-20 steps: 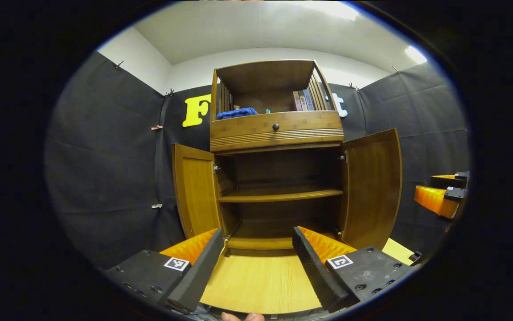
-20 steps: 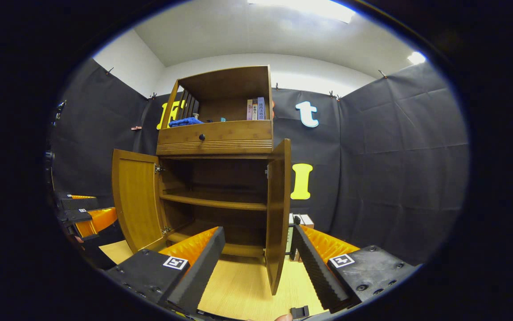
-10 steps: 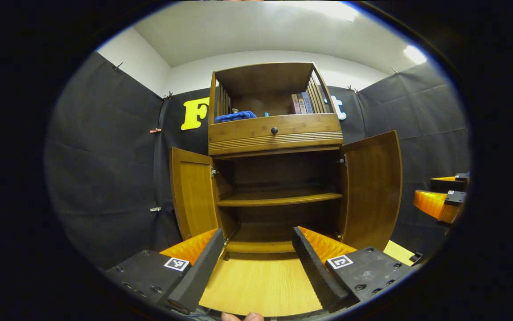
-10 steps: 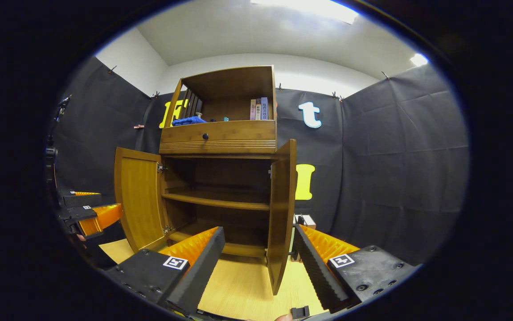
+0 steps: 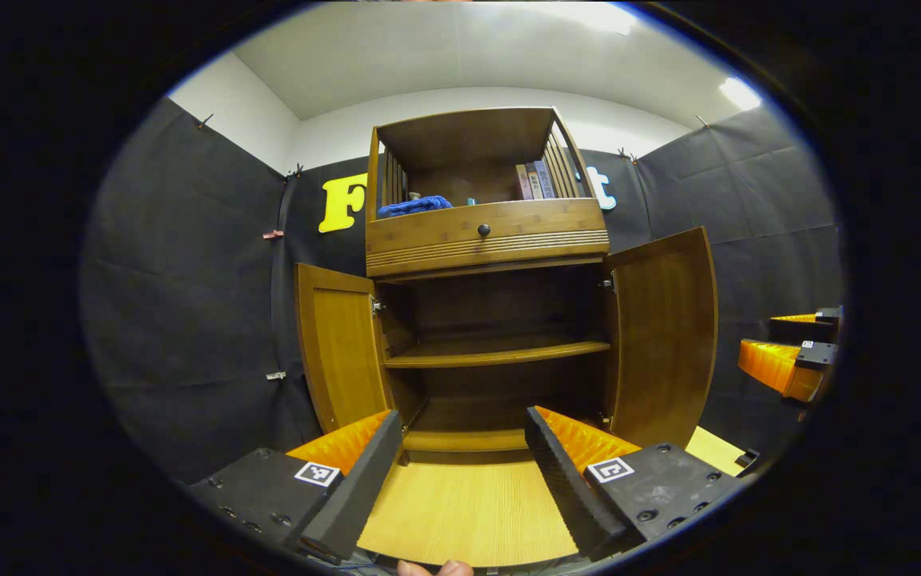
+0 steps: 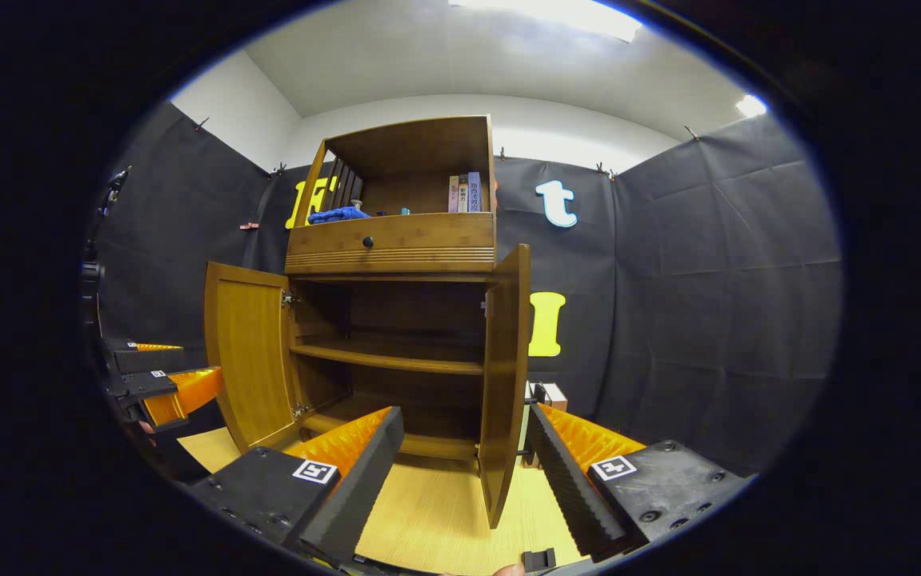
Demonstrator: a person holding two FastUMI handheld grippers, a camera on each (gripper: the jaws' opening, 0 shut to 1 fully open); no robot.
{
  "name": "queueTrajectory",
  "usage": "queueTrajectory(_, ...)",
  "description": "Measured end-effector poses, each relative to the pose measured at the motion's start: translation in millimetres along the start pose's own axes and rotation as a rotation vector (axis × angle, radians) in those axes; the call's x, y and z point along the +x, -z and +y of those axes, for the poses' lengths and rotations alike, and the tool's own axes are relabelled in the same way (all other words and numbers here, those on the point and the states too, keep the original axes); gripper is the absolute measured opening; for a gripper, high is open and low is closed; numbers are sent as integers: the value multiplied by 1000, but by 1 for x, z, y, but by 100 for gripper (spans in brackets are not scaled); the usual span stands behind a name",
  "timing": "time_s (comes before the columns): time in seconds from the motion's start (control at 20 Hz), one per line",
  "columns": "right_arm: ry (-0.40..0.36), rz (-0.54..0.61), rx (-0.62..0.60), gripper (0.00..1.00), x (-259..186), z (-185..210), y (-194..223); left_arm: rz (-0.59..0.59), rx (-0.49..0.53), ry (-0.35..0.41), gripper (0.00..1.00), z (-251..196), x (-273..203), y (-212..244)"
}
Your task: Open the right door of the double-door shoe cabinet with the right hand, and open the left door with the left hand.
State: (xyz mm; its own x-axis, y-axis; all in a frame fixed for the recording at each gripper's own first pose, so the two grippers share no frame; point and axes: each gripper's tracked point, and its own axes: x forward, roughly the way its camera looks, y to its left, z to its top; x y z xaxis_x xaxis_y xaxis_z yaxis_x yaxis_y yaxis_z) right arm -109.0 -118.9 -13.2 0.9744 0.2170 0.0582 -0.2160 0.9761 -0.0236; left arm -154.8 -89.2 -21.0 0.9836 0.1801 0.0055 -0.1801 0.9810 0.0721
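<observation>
Little has moved; left gripper view drifts slightly. Shoe cabinet (image 5: 488, 320) stands on the counter (image 5: 468, 512), left door (image 5: 340, 348) and right door (image 5: 664, 332) both swung open. Left gripper (image 5: 460, 468) and right gripper (image 6: 460, 468) wide apart, holding nothing.

book spines (image 6: 464, 194) too small to read; the other hand-held gripper (image 5: 788, 356) at three o'clock is cut off.
</observation>
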Motion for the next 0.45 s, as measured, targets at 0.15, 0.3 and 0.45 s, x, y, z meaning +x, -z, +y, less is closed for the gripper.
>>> queueTrajectory(0.15, 1, 0, 5, 99, 1, -2, 1, -2, -5, 7, 99, -5, -1, -1)
queueTrajectory(0.3, 0, -2, 10, 99, 2, -3, 0, -2, -4, 11, 99, -7, -1, -2)
queueTrajectory(0.45, 0, -6, 9, 96, 3, -3, -1, -2, 3, 14, 99, -9, 1, -1)
